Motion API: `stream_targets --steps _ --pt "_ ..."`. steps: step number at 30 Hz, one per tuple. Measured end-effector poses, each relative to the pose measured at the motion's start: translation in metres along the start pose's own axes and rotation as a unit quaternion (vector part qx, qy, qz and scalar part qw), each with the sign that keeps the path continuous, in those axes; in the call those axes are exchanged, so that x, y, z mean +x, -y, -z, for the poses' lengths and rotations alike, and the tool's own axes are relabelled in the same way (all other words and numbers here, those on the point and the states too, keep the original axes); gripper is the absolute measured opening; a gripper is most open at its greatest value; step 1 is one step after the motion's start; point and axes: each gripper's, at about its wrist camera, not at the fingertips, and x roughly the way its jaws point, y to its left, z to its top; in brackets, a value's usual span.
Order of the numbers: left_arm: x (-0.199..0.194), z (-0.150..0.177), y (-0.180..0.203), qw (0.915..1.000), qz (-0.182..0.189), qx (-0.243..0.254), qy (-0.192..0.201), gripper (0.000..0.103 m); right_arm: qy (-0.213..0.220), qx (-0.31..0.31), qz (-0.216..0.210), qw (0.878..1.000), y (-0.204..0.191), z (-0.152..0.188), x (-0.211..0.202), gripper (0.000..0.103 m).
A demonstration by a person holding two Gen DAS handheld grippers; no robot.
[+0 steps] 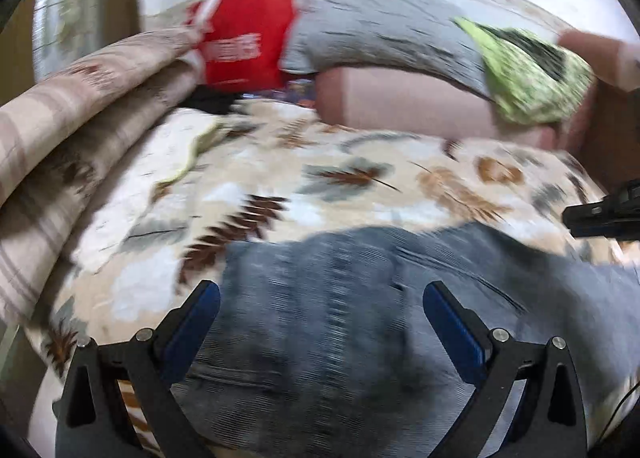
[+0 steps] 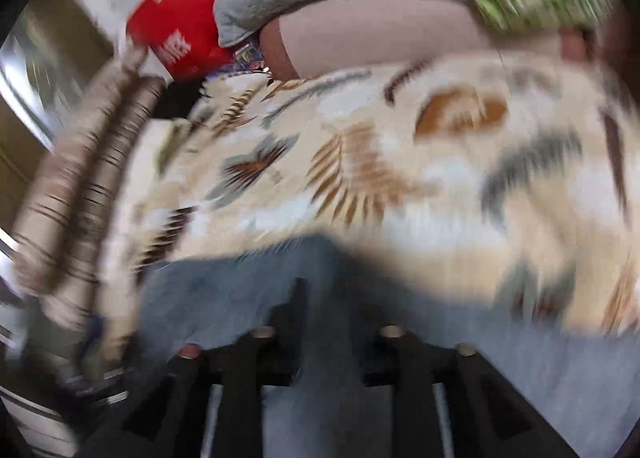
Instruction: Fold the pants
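Denim jeans (image 1: 320,322) are spread on the leaf-print bedspread (image 1: 360,178), partly bunched, with no finished fold to be made out. The left tool (image 1: 320,322) is held wide apart above them, gripping nothing. The right tool (image 2: 324,310) appears clamped on denim, though blur hides its tips. Most folding seems left.
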Motion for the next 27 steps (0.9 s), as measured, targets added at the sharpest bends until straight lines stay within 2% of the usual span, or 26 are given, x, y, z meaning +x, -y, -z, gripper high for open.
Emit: stream_targets --steps 1,2,4,7,8,10,11,14,16,19,22,23,25,27 --pt "0.002 0.001 0.005 0.9999 0.011 0.007 -0.006 0.102 0.001 0.027 -0.018 0.999 0.011 0.015 -0.010 0.058" --pt "0.004 0.003 0.009 0.9996 0.022 0.011 -0.013 0.102 0.004 0.047 -0.028 0.998 0.021 0.028 -0.018 0.061" --pt "0.013 0.007 0.017 0.9986 0.035 0.021 -0.035 0.102 0.010 0.070 -0.036 0.997 0.036 0.042 -0.019 0.062" --pt "0.053 0.024 0.031 0.9898 0.000 0.066 -0.126 0.103 -0.015 0.104 -0.017 0.994 0.082 0.044 0.007 0.068" --pt "0.055 0.026 0.030 0.9916 0.001 0.059 -0.116 0.103 -0.035 0.127 0.016 0.991 0.109 0.043 0.026 0.065" --pt "0.053 0.024 0.030 0.9925 -0.008 0.055 -0.108 0.103 -0.019 0.176 -0.041 0.983 0.132 0.039 0.025 0.063" --pt "0.053 0.024 0.030 0.9926 -0.007 0.060 -0.106 0.103 -0.010 0.189 -0.045 0.981 0.133 0.039 0.010 0.063" --pt "0.050 0.026 0.031 0.9934 -0.012 0.058 -0.098 0.103 0.045 0.157 -0.060 0.985 0.127 0.052 -0.049 0.063" --pt "0.049 0.025 0.032 0.9934 -0.013 0.056 -0.099 0.103 0.080 0.170 -0.066 0.980 0.135 0.082 -0.093 0.072" --pt "0.041 0.017 0.030 0.9945 -0.011 0.038 -0.097 0.103 0.108 0.243 -0.037 0.963 0.170 0.144 -0.130 0.075" --pt "0.020 0.003 0.035 0.9972 0.014 0.015 -0.072 0.103 0.119 0.343 -0.021 0.932 0.218 0.199 -0.147 0.075" --pt "0.011 -0.002 0.040 0.9975 0.026 0.008 -0.065 0.103 0.127 0.378 -0.018 0.917 0.236 0.215 -0.152 0.075" --pt "-0.002 -0.011 0.054 0.9973 0.048 -0.001 -0.055 0.103 0.135 0.410 -0.024 0.902 0.256 0.226 -0.154 0.075" --pt "-0.008 -0.017 0.075 0.9950 0.076 -0.001 -0.065 0.103 0.136 0.425 -0.032 0.894 0.266 0.226 -0.149 0.075"
